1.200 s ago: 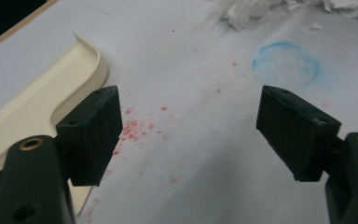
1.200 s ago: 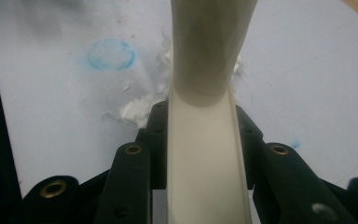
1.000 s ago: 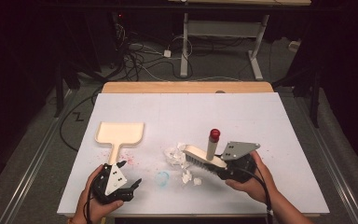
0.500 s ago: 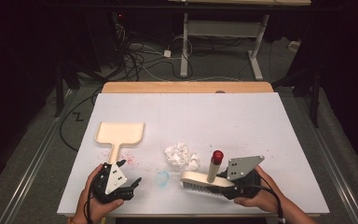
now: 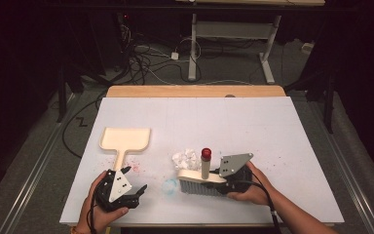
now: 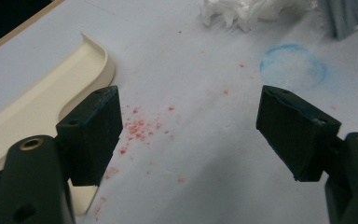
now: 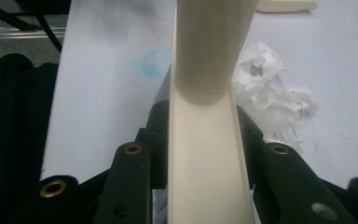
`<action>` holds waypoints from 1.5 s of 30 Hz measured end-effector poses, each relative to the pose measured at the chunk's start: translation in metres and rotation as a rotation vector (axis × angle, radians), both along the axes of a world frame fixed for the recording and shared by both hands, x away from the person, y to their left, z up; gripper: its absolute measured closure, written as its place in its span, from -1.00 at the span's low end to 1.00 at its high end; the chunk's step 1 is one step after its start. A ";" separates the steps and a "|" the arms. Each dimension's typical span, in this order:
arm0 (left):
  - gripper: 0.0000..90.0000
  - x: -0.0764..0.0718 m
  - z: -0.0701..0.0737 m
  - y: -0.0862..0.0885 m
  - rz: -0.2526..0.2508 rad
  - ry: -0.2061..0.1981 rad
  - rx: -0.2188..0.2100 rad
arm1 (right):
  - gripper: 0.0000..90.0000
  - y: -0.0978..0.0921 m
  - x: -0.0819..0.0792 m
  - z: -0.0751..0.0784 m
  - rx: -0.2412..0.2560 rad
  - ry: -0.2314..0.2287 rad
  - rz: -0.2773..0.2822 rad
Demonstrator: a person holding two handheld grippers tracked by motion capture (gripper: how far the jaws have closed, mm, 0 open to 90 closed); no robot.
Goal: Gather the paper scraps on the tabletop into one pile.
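I am gripping the brush (image 5: 202, 179) in my right hand-held gripper (image 7: 200, 140), bristles down near the desk's front edge, just beside the crumpled paper (image 5: 186, 158). My left hand-held gripper (image 6: 189, 126) is idling, jaws apart, beside the dustpan (image 5: 125, 140). Sweeping while the pan is unheld risks pushing it away and scattering paper.

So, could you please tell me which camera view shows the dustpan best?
The high view: the whole cream dustpan lies flat on the table, handle toward the open left claw. The left gripper view catches one curved rim and part of the handle. The right gripper view shows a cream sliver at the top edge.
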State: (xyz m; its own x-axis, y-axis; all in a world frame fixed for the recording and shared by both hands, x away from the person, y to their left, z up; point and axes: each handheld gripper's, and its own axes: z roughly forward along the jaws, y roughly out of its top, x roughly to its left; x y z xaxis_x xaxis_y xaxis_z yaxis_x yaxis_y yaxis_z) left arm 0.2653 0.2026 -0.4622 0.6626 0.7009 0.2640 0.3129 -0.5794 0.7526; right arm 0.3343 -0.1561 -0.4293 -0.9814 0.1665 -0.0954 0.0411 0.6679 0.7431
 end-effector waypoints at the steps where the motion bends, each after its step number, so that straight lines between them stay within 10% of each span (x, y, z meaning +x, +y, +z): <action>1: -0.52 0.000 0.000 0.000 0.000 0.001 0.001 | 0.50 0.002 0.004 0.000 -0.003 -0.003 0.000; 14: -0.52 0.000 -0.002 -0.001 -0.007 0.007 0.004 | 0.51 0.023 0.033 0.001 0.036 -0.042 -0.043; 26: -0.52 0.001 0.000 -0.001 -0.004 0.002 0.006 | 0.50 -0.005 0.022 0.047 0.195 -0.069 -0.143; 35: -0.52 0.003 -0.001 -0.004 -0.016 0.009 0.013 | 0.50 0.009 0.052 0.048 0.137 -0.108 -0.186; 45: -0.52 0.003 -0.003 0.000 -0.014 0.016 0.001 | 0.50 0.040 0.110 0.008 -0.026 -0.163 -0.185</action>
State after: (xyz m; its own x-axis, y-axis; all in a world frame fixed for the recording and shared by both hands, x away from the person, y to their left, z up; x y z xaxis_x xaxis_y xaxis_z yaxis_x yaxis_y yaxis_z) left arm 0.2680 0.2022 -0.4651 0.6765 0.6913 0.2541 0.3169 -0.5846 0.7469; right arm 0.4445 -0.1160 -0.4215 -0.9056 0.3376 -0.2567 0.0454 0.6789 0.7329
